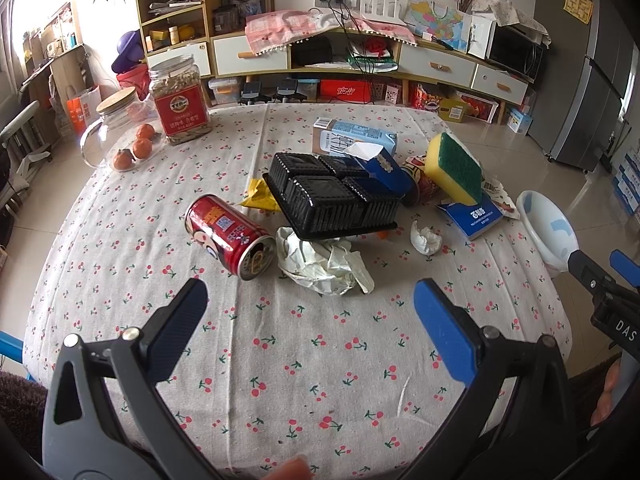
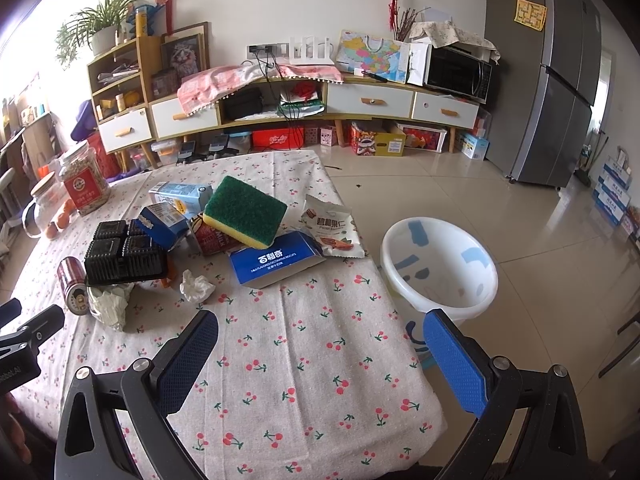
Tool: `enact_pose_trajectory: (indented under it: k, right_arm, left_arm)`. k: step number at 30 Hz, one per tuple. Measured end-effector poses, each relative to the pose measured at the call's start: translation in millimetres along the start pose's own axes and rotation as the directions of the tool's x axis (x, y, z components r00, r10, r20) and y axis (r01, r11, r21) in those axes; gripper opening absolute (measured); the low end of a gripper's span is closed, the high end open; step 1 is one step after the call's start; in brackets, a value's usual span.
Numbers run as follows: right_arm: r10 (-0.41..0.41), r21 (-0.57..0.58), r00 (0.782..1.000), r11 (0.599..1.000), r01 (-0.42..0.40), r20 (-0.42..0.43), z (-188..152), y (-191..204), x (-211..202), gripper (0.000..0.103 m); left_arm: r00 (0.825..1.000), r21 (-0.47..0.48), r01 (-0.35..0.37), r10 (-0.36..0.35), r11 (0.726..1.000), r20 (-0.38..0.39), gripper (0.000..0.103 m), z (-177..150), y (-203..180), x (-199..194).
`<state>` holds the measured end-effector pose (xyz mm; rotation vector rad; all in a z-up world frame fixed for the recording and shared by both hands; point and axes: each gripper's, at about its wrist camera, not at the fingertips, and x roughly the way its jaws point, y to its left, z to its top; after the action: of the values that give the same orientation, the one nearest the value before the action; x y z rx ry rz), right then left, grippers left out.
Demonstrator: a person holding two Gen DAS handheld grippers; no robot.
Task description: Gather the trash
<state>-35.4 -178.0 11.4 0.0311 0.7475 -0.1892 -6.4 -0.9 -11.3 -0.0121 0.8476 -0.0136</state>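
Trash lies in the middle of the cherry-print table (image 1: 320,360): a red can (image 1: 228,236) on its side, crumpled white paper (image 1: 324,260), a black plastic tray (image 1: 332,196), a small tissue wad (image 1: 426,238), a blue biscuit box (image 2: 276,262), a snack wrapper (image 2: 332,228) and milk cartons (image 1: 356,138). A yellow-green sponge (image 2: 244,210) rests on the pile. A white bin (image 2: 440,268) stands off the table's right edge. My left gripper (image 1: 310,310) is open and empty, near the paper. My right gripper (image 2: 320,340) is open and empty over the table's near right part.
A seed jar (image 1: 180,100) and a glass jar with oranges (image 1: 124,132) stand at the table's far left. A low cabinet (image 2: 280,100) lines the back wall, a fridge (image 2: 560,80) stands at right. Tiled floor (image 2: 520,208) lies beyond the bin.
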Motion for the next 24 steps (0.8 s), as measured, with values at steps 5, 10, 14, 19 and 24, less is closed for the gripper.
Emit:
enact_pose_trajectory:
  k: [5,10,14,19,24]
  right_arm:
    - [0.000,-0.001,1.000,1.000,0.000,-0.001,0,0,0,0.103]
    - [0.000,0.002,1.000,1.000,0.000,0.001,0,0,0,0.103]
    - [-0.001,-0.002,1.000,1.000,0.001,0.002,0,1,0,0.103]
    - [0.003,0.000,1.000,1.000,-0.003,-0.003,1,1,-1,0.103]
    - [-0.001,-0.020,1.000,1.000,0.000,-0.016,16,0,-4,0.103]
  left_arm:
    - [1.000,0.000,-0.001,0.001,1.000,-0.001,0.102,0,0,0]
    - [1.000,0.000,0.001,-0.001,1.000,0.003,0.102,0,0,-1]
    - [1.000,-0.003,0.007,-0.007,1.000,-0.001,0.102,0,1,-1]
    - [0.999,-0.006,0.037,-0.037,0.999,-0.011,0.102,2,2,-1]
    - [0.997,-0.005,0.067,-0.067,0.998,-0.029,0.102,11,12,2]
